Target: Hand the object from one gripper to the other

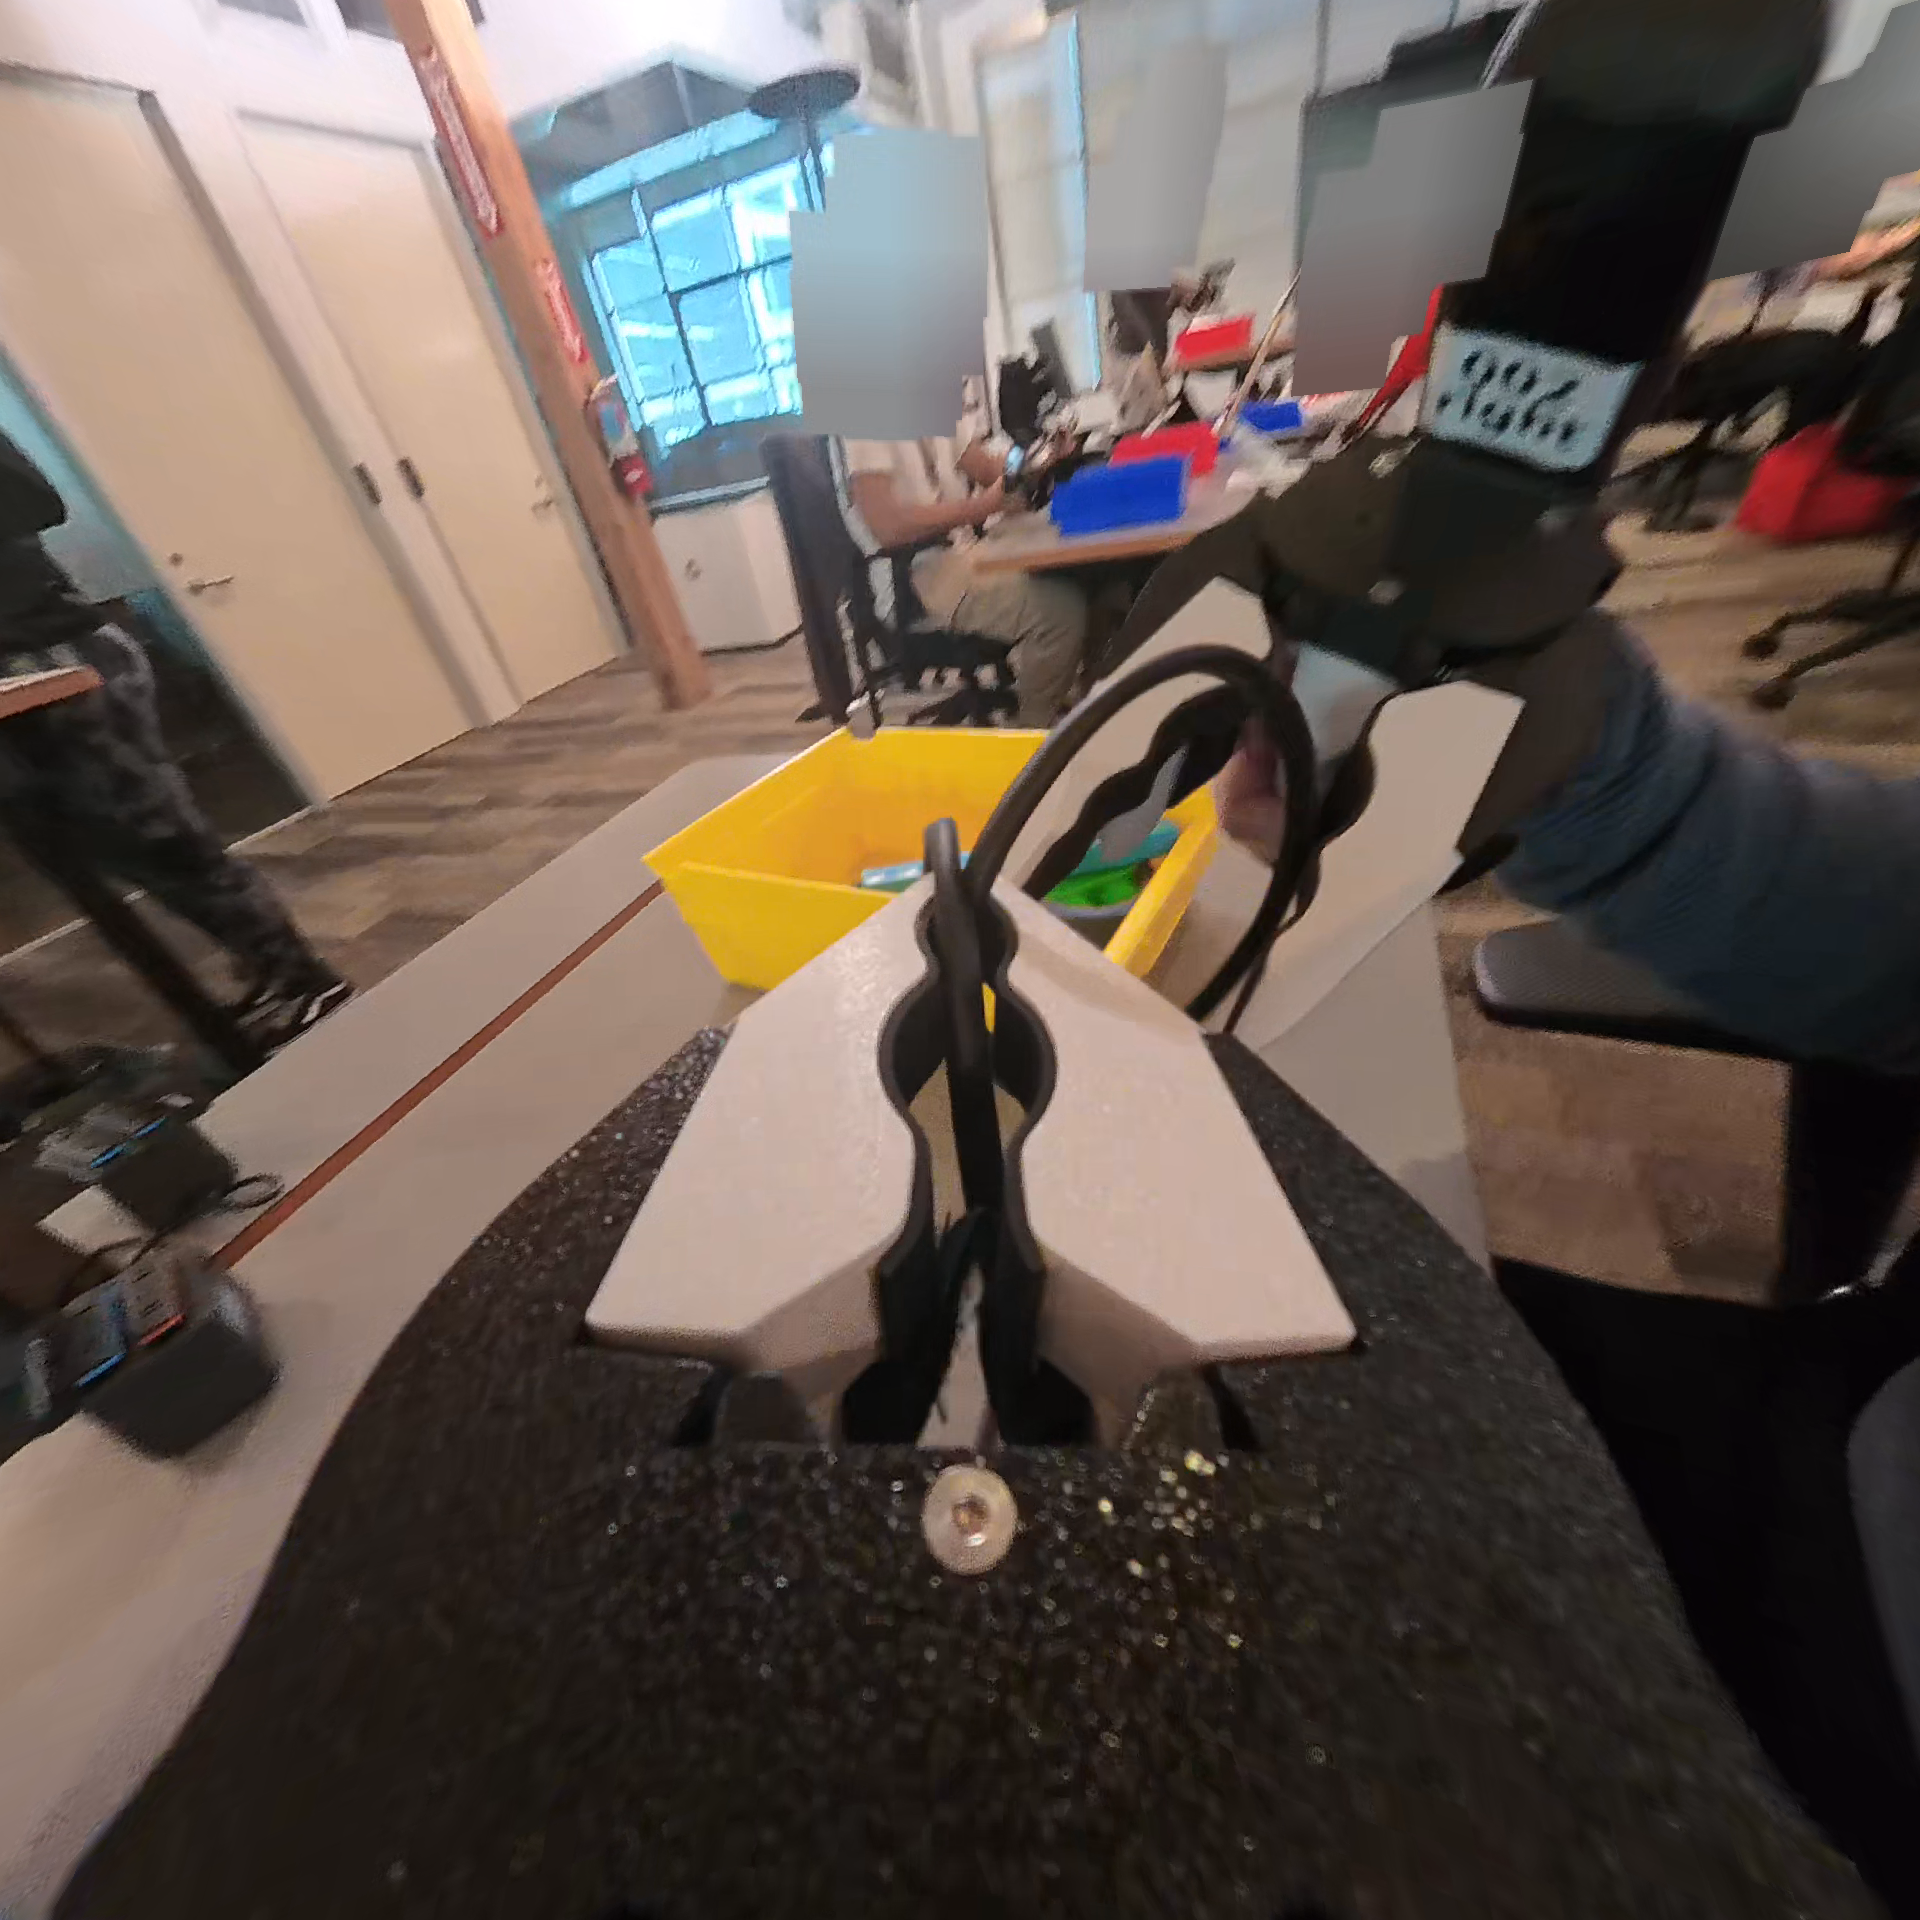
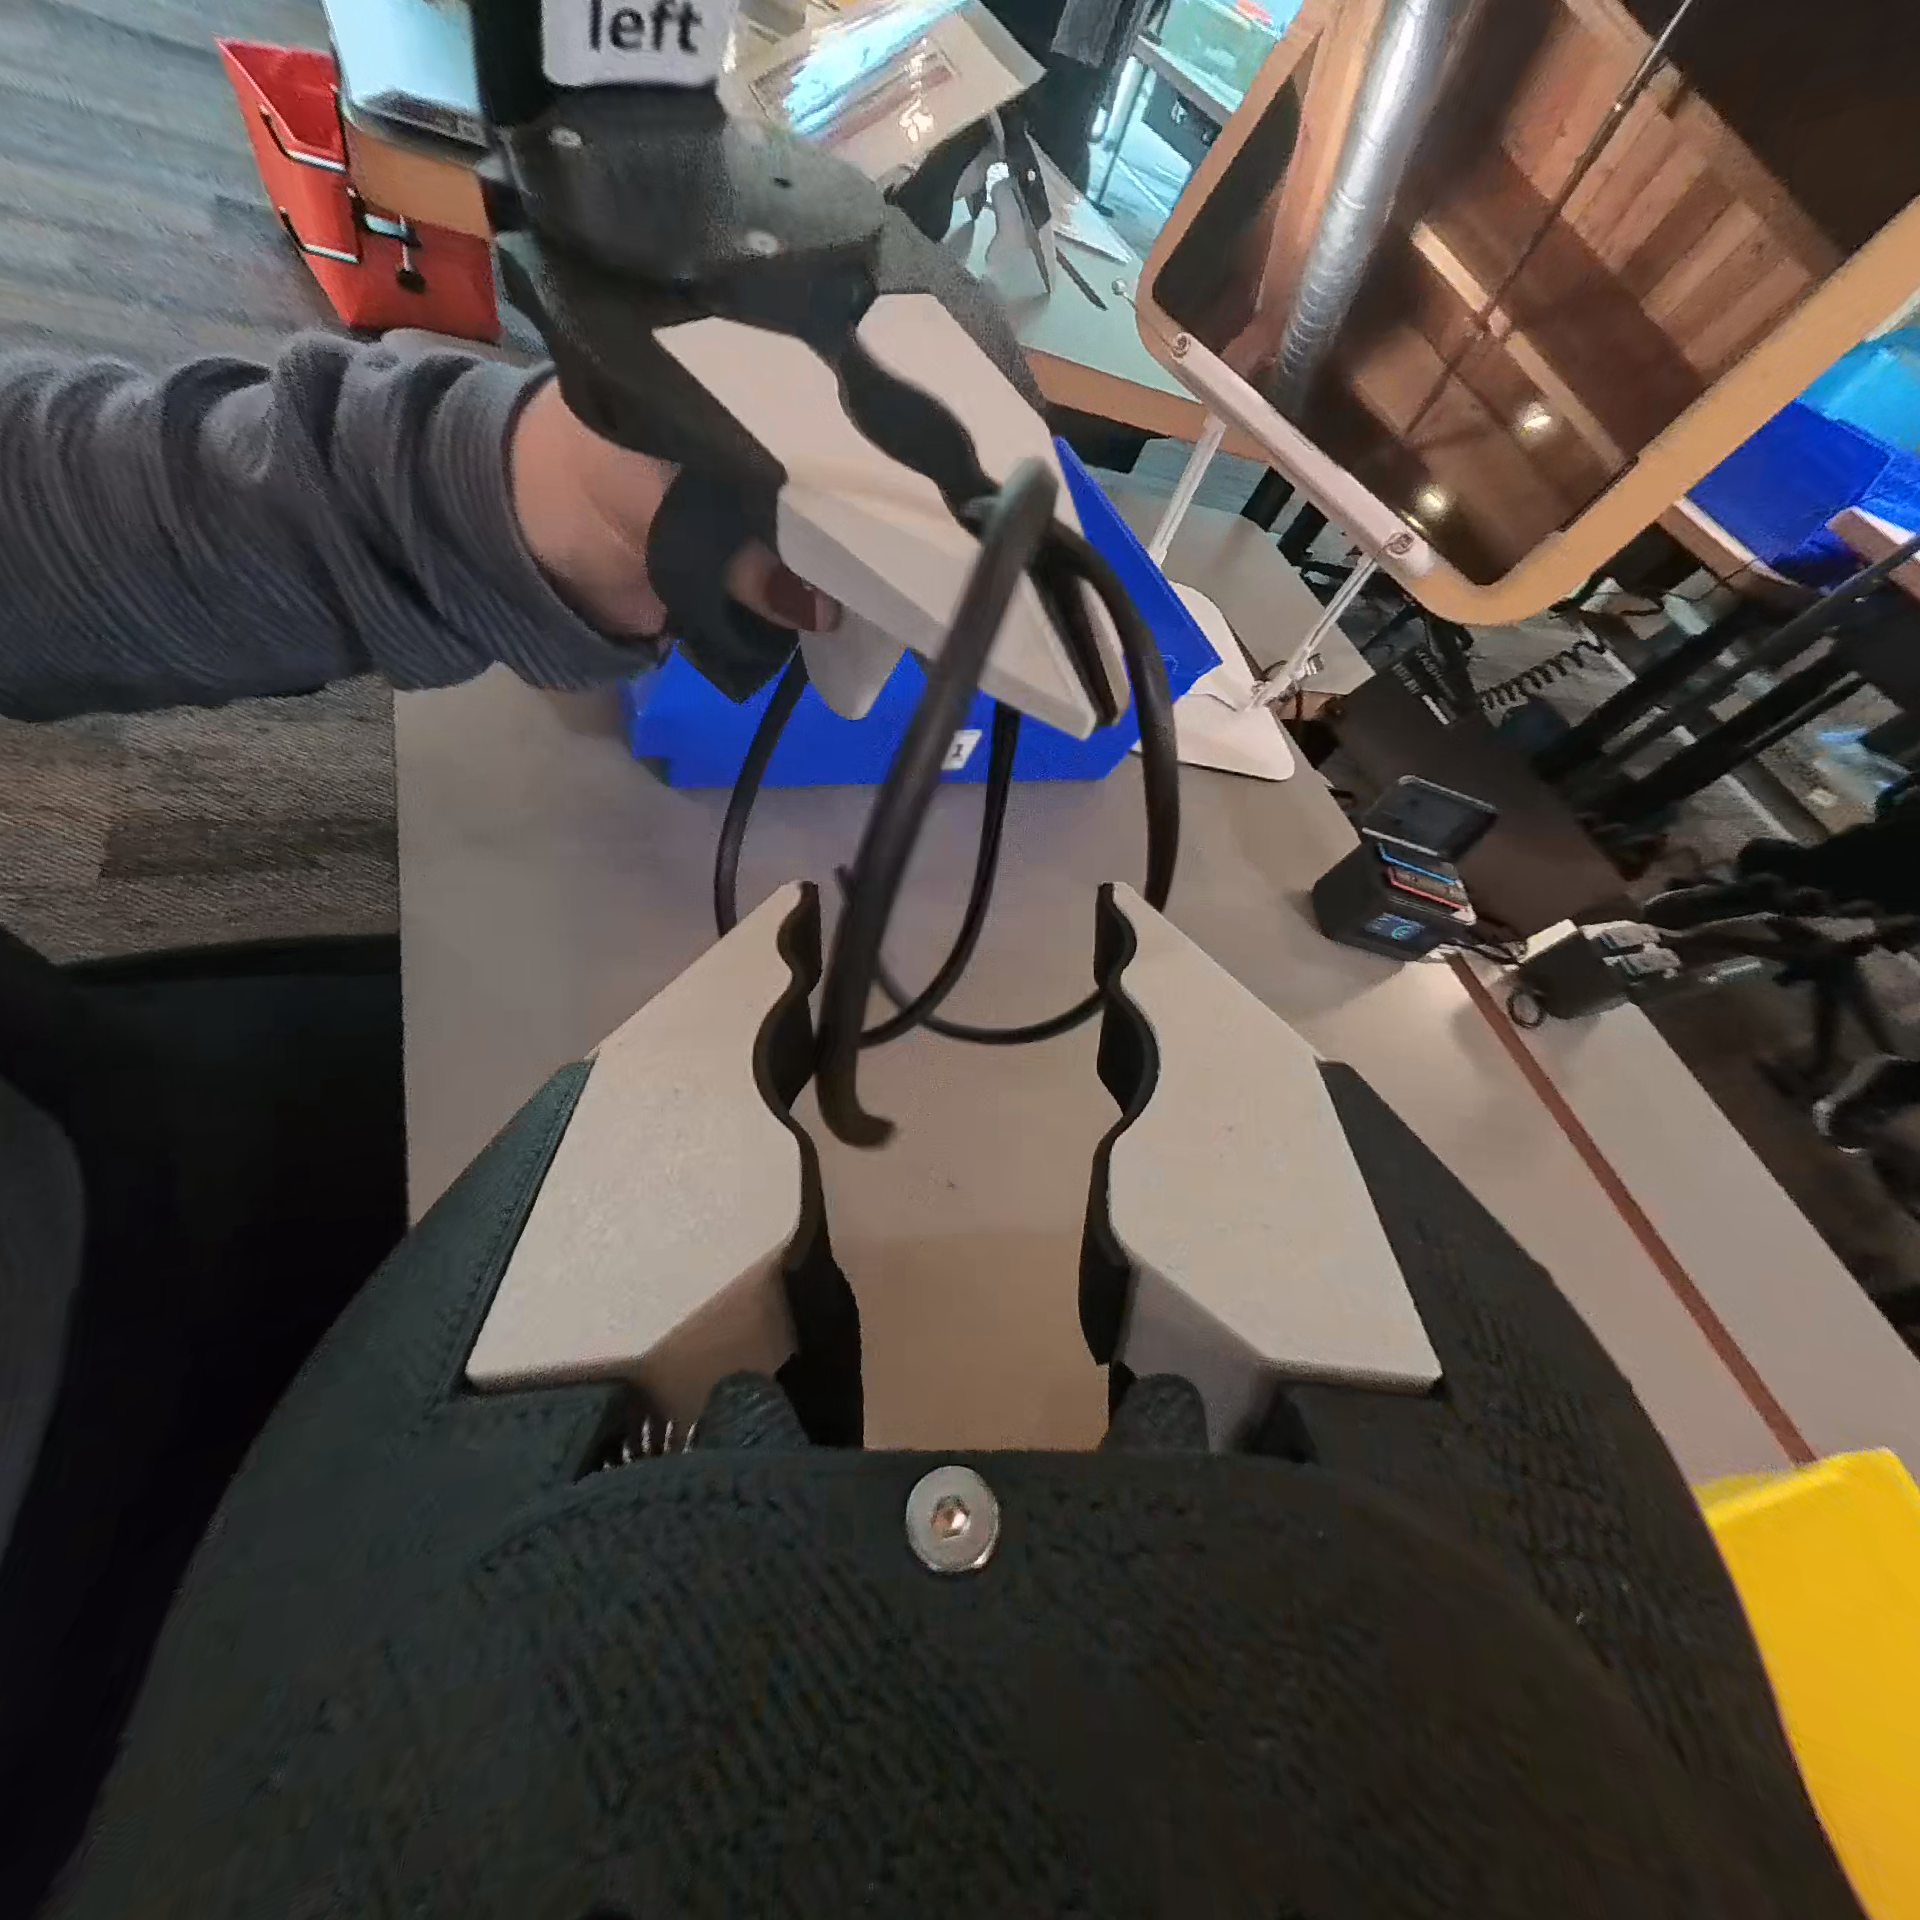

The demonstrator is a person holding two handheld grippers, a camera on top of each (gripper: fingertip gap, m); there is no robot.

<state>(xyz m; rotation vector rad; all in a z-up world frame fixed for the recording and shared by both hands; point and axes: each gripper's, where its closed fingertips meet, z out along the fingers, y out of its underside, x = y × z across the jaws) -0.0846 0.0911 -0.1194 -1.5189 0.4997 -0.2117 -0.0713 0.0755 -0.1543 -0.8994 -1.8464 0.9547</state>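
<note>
From the left wrist view, the left gripper (image 1: 961, 914) has its jaws pressed together on a black cable (image 1: 1101, 727), which loops up and over towards the right gripper (image 1: 1262, 800) just beyond. Below lies a grey surface (image 1: 468, 1039) with a brown seam, carrying a yellow bin (image 1: 831, 831) of coloured pieces and black chargers (image 1: 156, 1340) at its left edge. The room behind is an office: white doors (image 1: 343, 416), a wooden post (image 1: 540, 343), patterned carpet, a seated person at a desk with blue and red bins.

From the right wrist view, the right gripper (image 2: 956, 904) has its jaws spread, with the cable (image 2: 914, 790) hanging between them near the left finger; I cannot tell whether it touches it. The left gripper (image 2: 1049, 613), held in a hand (image 2: 613, 509), pinches the cable above the grey surface (image 2: 561, 831). A blue bin (image 2: 831, 727), a white stand (image 2: 1236, 717) and a charger (image 2: 1403, 873) sit on it; a red box (image 2: 343, 197) stands on the carpet.
</note>
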